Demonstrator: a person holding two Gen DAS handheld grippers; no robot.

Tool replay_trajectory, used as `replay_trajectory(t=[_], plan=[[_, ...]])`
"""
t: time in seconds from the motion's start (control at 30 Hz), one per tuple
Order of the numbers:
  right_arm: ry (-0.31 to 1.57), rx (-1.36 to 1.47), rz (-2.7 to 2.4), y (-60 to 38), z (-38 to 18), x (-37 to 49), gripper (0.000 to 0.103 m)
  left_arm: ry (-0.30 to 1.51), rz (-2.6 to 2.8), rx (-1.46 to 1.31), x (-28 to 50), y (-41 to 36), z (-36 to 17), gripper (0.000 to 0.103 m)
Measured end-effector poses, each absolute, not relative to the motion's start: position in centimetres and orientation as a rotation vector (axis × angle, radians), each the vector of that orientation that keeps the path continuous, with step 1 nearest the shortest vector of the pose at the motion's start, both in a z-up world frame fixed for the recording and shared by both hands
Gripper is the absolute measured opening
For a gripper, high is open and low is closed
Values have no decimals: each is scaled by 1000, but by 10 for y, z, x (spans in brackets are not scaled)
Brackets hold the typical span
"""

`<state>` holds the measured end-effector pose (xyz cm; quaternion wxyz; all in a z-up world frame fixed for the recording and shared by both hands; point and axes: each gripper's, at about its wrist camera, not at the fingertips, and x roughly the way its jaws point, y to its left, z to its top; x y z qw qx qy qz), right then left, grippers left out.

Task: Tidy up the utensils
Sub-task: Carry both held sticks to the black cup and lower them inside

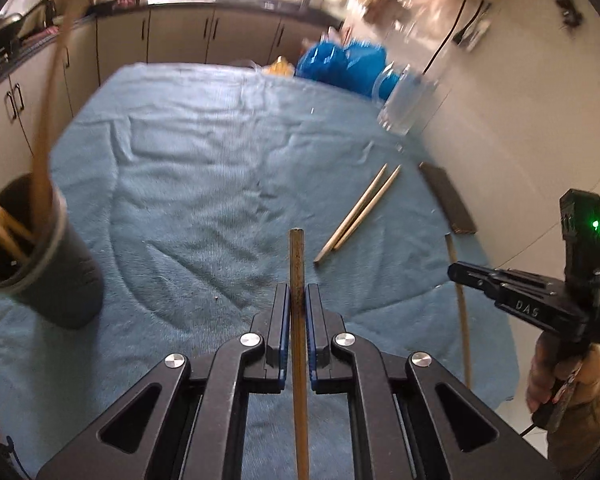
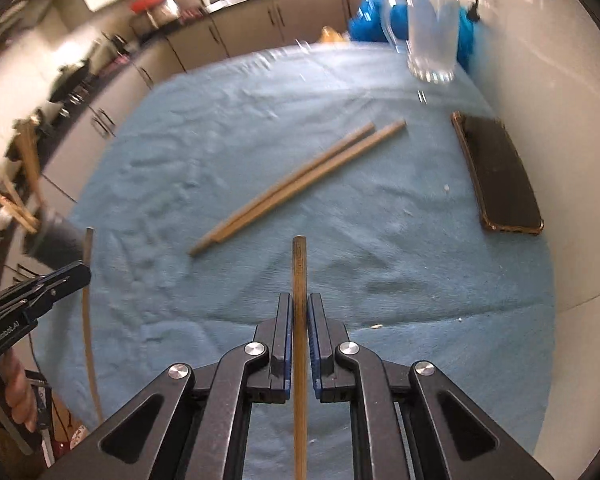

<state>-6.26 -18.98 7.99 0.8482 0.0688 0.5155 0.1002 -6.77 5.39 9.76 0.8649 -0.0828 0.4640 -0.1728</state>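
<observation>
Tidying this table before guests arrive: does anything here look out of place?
Yes: a dark phone lies among the utensils at the blue towel's right edge, beside two loose chopsticks. A glass mug stands at the far corner. Nothing looks spilled or broken.

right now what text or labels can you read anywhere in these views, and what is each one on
"DAS" – on the black body of the right gripper, seen from the left wrist view.
"GenRobot.AI" – on the black body of the left gripper, seen from the right wrist view.
Dark cup: faint marks on its side, too blurred to read.
Dark phone: no text can be made out.
Nothing else is legible.
</observation>
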Motion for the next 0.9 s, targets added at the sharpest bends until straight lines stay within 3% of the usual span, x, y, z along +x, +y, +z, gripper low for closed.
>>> replay_trajectory(t=[0.57, 0.9], plan=[[639, 143, 285, -150, 168, -132, 8, 604, -311, -247, -151, 103, 186, 7], [508, 170, 392, -99, 205, -119, 8, 445, -265, -336, -171, 163, 232, 6]])
